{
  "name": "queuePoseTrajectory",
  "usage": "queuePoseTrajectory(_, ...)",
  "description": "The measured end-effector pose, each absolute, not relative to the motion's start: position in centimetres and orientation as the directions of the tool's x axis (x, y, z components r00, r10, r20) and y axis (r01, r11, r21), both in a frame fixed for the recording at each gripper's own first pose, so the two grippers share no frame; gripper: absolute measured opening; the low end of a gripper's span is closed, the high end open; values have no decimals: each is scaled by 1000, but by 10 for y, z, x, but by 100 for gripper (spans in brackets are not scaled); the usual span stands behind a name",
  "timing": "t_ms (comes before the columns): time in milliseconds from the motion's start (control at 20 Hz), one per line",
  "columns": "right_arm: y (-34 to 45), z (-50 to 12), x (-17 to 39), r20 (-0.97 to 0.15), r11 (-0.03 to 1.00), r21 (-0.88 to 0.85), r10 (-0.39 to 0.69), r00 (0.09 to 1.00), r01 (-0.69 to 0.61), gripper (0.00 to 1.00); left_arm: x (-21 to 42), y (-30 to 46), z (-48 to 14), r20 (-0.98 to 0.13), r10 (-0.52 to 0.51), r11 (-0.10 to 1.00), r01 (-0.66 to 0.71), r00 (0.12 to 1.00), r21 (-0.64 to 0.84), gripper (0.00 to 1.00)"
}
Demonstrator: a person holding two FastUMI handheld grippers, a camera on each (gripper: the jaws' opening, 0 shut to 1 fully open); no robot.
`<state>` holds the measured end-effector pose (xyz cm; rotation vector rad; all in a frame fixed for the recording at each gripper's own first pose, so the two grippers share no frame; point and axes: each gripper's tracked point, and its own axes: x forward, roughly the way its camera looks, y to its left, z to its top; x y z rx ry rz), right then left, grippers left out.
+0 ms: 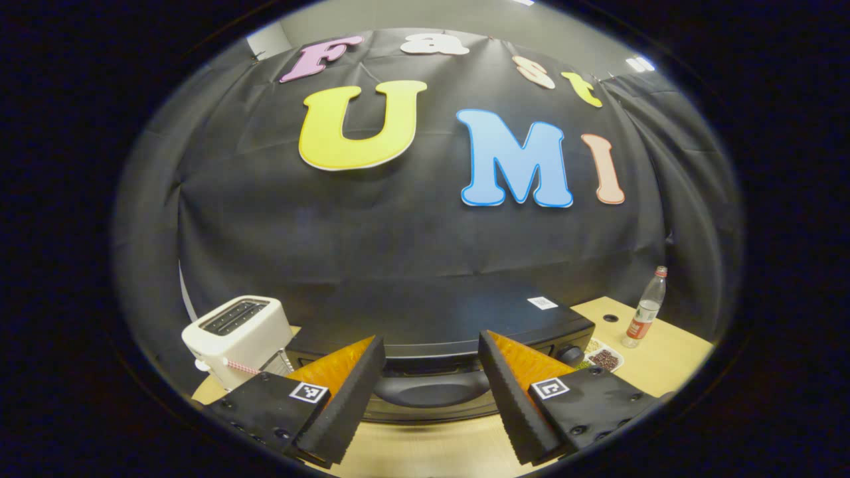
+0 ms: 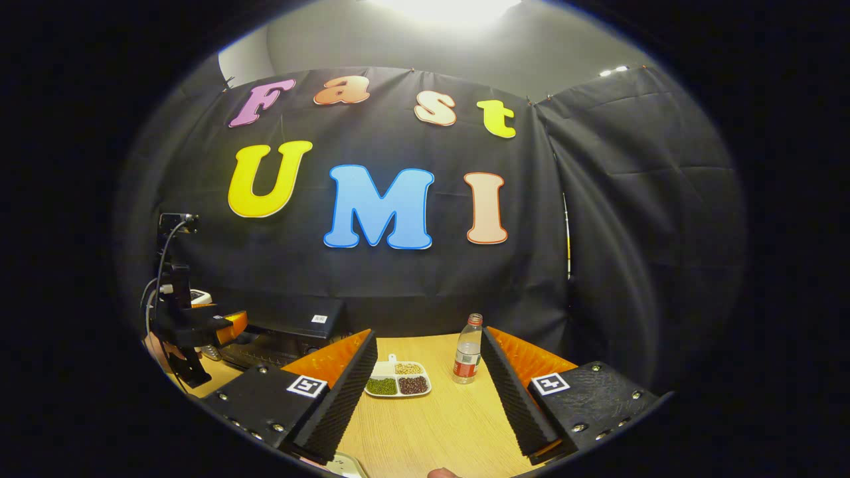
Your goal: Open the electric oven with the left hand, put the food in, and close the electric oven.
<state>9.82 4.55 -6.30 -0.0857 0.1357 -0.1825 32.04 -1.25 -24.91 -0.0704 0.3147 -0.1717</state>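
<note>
our left gripper (image 1: 430, 385), fingers spread wide, sits nearer the electric oven (image 1: 458, 332), whose door handle (image 1: 431, 390) runs crosswise dead ahead between them, not yet touching.

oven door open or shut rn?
Shut. In the left gripper view the oven door sits flush against the body, its handle between the open left gripper fingers, not yet gripped.

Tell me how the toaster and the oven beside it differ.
The toaster is white and stands tall with open slots on top; the oven is black, low and wide. The toaster has nothing around it, while the left gripper frames the oven's handle. Both sit on the wooden table.
</note>
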Motion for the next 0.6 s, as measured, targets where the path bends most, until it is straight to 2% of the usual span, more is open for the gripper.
queuePoseTrajectory(150,40,-63,97,-131,976,-97,-205,970,194,96,322,-15,-267,-333,-169,985,145,928,-97,95)
queuePoseTrajectory(250,39,-64,98,-136,975,-106,-209,968,196,96,322,-15,-269,-322,-159,987,142,933,-77,100)
queuePoseTrajectory(350,42,-65,97,-138,976,-114,-200,970,185,96,317,-16,-269,-319,-146,989,136,936,-54,92)
queuePoseTrajectory(500,47,-65,97,-138,981,-113,-175,975,160,96,302,-16,-270,-321,-139,990,125,937,-64,96)
queuePoseTrajectory(600,50,-66,96,-143,985,-106,-153,978,139,96,287,-14,-270,-324,-133,991,122,937,-55,92)
